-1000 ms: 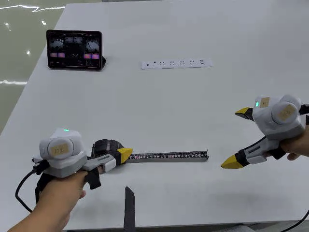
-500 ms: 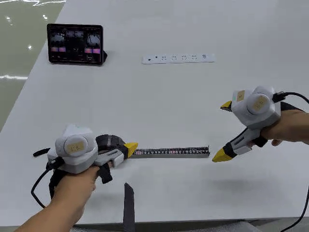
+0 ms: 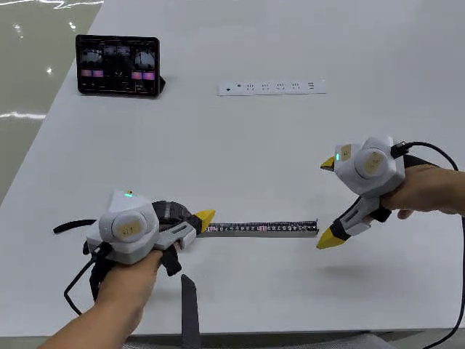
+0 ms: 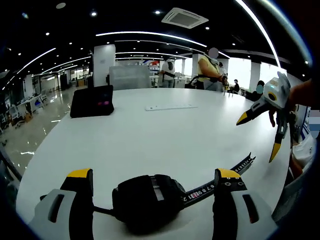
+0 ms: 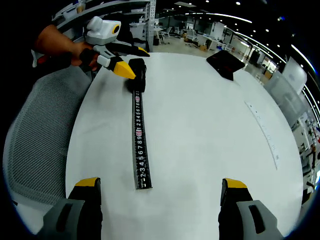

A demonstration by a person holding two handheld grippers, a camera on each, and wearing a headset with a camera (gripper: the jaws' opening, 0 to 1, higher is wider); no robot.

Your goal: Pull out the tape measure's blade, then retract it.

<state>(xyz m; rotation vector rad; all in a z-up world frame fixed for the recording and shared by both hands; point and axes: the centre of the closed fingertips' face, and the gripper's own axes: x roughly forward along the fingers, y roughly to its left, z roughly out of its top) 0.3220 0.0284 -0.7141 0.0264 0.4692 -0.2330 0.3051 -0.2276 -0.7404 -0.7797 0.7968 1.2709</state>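
— How many tape measures are there, and where?

— One tape measure (image 3: 168,215). Its black case sits at the near left of the white table (image 3: 290,145), and its one blade (image 3: 261,229) lies flat, drawn out toward the right.

— And the grippers?

— Two. The left gripper (image 4: 153,175) straddles the case, its jaws spread with a gap on each side, gripping nothing. The right gripper (image 3: 329,202) hangs above the table at the blade's right end, its jaws wide apart and empty. In the right gripper view the blade's tip lies between them, touching neither.

— Anything else?

— One tablet (image 3: 118,65) stands at the far left. One power strip (image 3: 271,88) lies far off, mid-table. Both are well apart from the tape measure.
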